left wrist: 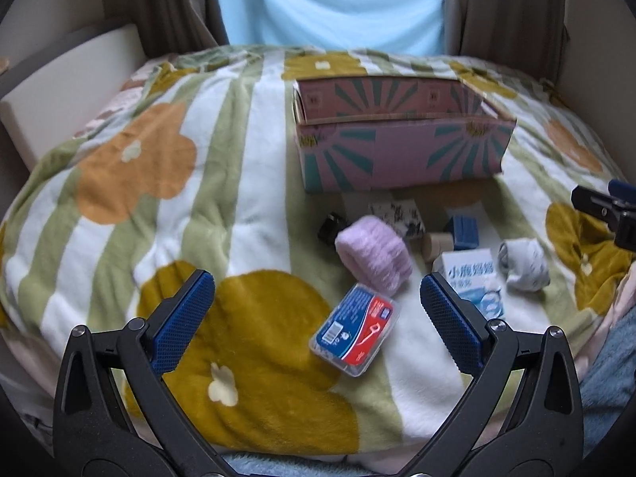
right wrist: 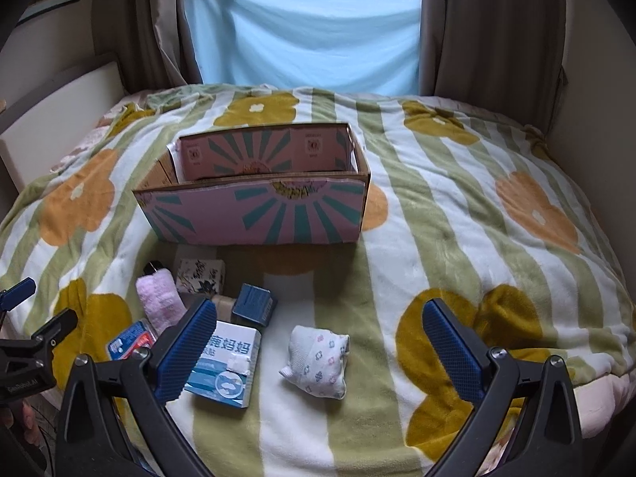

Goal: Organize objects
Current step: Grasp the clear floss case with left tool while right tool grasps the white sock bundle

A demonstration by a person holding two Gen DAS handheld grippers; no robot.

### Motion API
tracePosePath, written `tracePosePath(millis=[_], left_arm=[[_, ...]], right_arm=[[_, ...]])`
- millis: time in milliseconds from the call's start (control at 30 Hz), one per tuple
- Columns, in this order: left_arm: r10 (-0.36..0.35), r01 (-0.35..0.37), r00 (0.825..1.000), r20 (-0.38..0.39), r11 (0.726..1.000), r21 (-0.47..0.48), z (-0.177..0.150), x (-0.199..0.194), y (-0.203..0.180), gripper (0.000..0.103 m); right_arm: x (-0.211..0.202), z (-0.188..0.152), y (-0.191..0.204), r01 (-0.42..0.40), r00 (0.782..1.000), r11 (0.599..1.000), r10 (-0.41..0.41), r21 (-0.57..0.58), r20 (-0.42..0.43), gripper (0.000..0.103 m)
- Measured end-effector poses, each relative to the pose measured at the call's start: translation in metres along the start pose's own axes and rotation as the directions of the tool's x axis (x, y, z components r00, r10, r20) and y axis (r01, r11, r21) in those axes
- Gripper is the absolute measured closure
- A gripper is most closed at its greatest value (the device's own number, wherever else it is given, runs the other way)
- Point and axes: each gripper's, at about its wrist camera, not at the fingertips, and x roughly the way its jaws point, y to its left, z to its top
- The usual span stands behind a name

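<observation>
On the bed, left to right: a clear floss-pick case (left wrist: 355, 330) with a red-and-blue label, a white box (right wrist: 223, 365) printed "小鹿妈妈", and a rolled sock (right wrist: 317, 361). The left gripper (left wrist: 318, 314) and right gripper (right wrist: 320, 342) both gape wide, empty. "GenRobot.AI" marks the left one.

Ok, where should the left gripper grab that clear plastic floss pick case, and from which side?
Across the short width of the floss pick case, coming from above: it lies flat, tilted on the soft blanket, directly between the open left gripper fingers.
</observation>
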Motion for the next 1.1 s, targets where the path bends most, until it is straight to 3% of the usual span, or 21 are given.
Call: tracePosePath(millis=[433, 733, 800, 933, 1000, 1100], left_arm=[[-0.038, 0.045, 0.986, -0.162, 0.998, 0.04, -0.034, 0.064, -0.008, 0.004], [-0.053, 0.07, 0.977, -0.205, 0.995, 0.077, -0.045, 0.081, -0.018, 0.007], [-0.051, 0.07, 0.975, -0.217, 0.994, 0.081, -0.046, 0.085, -0.021, 0.018], [-0.062, 0.083, 0.971, -0.23, 0.993, 0.084, -0.047, 0.09, -0.023, 0.026], [-0.068, 0.091, 0.97, -0.235, 0.992, 0.089, -0.048, 0.092, -0.025, 0.037], [-0.065, 0.091, 0.969, -0.237, 0.991, 0.1, -0.049, 0.092, -0.027, 0.038]], right_arm=[[0.062, -0.029, 0.004, 0.025, 0.991, 1.0, -0.027, -0.017, -0.135, 0.0], [0.086, -0.043, 0.0, 0.023, 0.977, 1.0, -0.021, 0.006, -0.212, 0.001], [0.09, -0.046, 0.001, 0.019, 0.974, 1.0, -0.019, 0.0, -0.226, 0.006], [0.098, -0.052, 0.004, 0.008, 0.968, 1.0, -0.009, -0.004, -0.252, 0.016], [0.102, -0.054, 0.004, 0.003, 0.964, 1.0, -0.004, -0.004, -0.265, 0.025], [0.107, -0.058, 0.005, -0.011, 0.96, 1.0, 0.011, 0.003, -0.279, 0.037]])
